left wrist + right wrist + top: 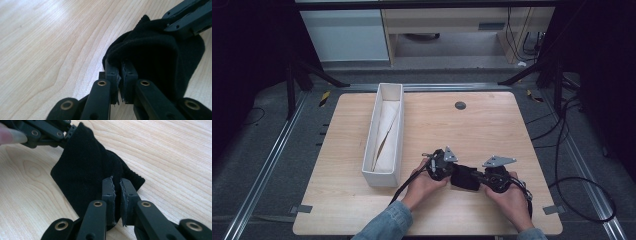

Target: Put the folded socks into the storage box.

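1. Down near the six o'clock edge of the wooden table (492, 125), a black cloth (465, 176) lies between the two hand-held grippers, slightly toward five o'clock of the table's middle.
2. On the cloth's nine o'clock side, the left gripper (451, 173) has its jaws drawn almost together, pinching an edge of the cloth; its own view shows the fabric's rim (117, 51) caught at the jaw tips (121, 72).
3. At the cloth's three o'clock side, the right gripper (481, 176) is likewise closed down to a thin gap, with a fold of the cloth (87, 175) nipped between its pads (117, 192).
4. In the right gripper view, the other gripper reaches in at eleven o'clock and meets the cloth's far corner, a fingertip (12, 136) beside it.
5. Between the two grips the cloth is partly raised off the wood, bunched rather than flat.
6. A long white box (398, 130) stands at about ten o'clock from the cloth, well apart from it, with pale paper (384, 135) lying inside.
7. Both of the person's hands (424, 182) come in from six o'clock, in blue denim sleeves (384, 225).
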`<act>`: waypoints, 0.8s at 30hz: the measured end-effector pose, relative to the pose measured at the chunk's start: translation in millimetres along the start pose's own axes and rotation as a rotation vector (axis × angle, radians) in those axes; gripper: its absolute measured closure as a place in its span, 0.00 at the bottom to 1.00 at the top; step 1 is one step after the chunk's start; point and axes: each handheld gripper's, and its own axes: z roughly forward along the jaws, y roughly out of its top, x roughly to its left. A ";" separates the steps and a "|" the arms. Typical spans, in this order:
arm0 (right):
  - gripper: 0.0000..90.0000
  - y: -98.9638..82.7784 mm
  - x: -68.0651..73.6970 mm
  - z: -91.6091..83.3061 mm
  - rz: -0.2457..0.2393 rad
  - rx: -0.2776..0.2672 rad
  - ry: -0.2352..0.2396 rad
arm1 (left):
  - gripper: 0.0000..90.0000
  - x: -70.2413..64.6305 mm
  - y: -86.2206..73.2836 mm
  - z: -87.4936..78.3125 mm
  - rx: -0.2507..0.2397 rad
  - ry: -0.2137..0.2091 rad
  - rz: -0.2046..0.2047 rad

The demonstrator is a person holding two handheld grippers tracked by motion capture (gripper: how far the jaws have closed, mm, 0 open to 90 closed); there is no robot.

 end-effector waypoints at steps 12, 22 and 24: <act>0.93 -3.3 2.1 -0.4 -0.034 -0.001 -0.021 | 0.96 0.1 -3.0 1.5 -0.013 -0.007 -0.021; 0.93 -1.4 7.0 0.8 -0.055 0.000 -0.040 | 0.96 0.8 -7.7 0.1 -0.013 -0.002 -0.025; 0.93 -0.8 7.6 1.9 -0.053 -0.002 -0.034 | 0.96 0.4 -10.6 -2.4 -0.013 0.007 -0.021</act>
